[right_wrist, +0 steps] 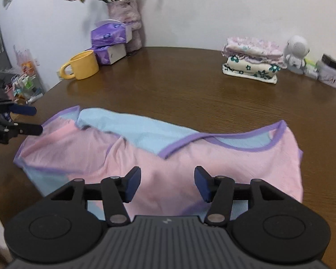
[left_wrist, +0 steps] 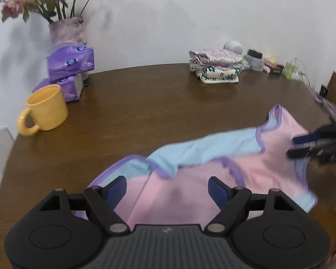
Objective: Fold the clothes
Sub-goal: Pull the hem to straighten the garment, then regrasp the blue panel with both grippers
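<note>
Lying under both hand-held grippers, jaws spread, the garment

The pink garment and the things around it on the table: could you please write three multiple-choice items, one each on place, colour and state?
1. Where does the yellow mug stand?
A. beside the tissue packs
B. on the folded stack
C. on the garment

2. What colour is the garment's trim?
A. green
B. purple
C. black

3. How are both grippers?
A. shut on cloth
B. open
C. out of view

Answers:
1 A: the yellow mug stands next to the tissue packs.
2 B: purple edging borders the pink garment.
3 B: the left gripper and right gripper have fingers apart, holding nothing.
</note>
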Tool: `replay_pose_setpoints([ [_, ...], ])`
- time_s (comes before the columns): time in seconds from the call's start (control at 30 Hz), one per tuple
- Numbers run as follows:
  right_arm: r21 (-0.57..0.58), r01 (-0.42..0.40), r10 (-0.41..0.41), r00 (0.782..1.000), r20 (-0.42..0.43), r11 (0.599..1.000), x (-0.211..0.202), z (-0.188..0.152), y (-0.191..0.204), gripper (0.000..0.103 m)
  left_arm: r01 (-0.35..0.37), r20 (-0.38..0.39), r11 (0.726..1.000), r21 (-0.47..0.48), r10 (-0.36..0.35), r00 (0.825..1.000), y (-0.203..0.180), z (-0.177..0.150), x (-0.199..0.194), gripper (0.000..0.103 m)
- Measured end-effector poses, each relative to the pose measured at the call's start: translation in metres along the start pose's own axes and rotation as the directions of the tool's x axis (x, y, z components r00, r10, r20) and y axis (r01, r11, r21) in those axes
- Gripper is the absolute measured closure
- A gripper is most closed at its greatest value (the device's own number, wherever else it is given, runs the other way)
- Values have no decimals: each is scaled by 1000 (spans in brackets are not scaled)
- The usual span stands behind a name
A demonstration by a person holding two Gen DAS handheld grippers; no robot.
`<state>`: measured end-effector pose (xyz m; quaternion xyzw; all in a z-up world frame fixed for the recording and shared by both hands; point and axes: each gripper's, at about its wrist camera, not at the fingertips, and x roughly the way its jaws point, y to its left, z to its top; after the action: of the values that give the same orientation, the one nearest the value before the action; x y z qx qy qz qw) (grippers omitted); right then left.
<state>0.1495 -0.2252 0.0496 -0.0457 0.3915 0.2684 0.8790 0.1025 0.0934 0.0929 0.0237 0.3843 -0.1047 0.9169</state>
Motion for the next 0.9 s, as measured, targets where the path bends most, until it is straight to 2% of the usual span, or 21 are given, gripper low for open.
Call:
replay_pose_setpoints([
  [0.1, 36, -7, 7, 1000, -24, 999, 20, 11, -3, 49, -2, 5, 999, -43, 3, 1000, -1, 13, 15, 24],
  [0.23, 42, 6, -4, 999, -42, 999, 40, 17, -2, 49, -61, 17, 996, -69, 62, 998, 0, 20, 32, 25],
  [0.4, 29, -13, 15, 998, -54, 999, 52, 17, 2, 50, -45, -19, 989, -140, 43, 999, 13, 20, 49, 34],
  [0.43, 23, -15, 16, 998, -55, 1000, 53, 17, 3, 51, -40, -26, 987, -154, 37, 999, 15, 20, 52, 35],
  [0.5, 19, -19, 20, 998, -59, 1000, 55, 18, 4, 61, -31, -39, 983, -183, 24, 999, 21, 21, 57, 45],
  [0.67, 28, -29, 31, 997, -74, 999, 60, 21, 2, 68, -11, -81, 972, -234, -9, 997, 28, 16, 67, 51],
  [0.83, 58, -35, 40, 995, -86, 998, 65, 22, -2, 75, 2, -119, 963, -270, -36, 992, 33, 11, 76, 51],
  [0.87, 59, -36, 42, 995, -89, 998, 66, 22, -3, 78, -2, -120, 963, -270, -32, 992, 34, 11, 78, 55],
  [0.9, 61, -38, 44, 995, -91, 997, 67, 22, -3, 79, 6, -120, 963, -270, -40, 992, 34, 11, 79, 65],
])
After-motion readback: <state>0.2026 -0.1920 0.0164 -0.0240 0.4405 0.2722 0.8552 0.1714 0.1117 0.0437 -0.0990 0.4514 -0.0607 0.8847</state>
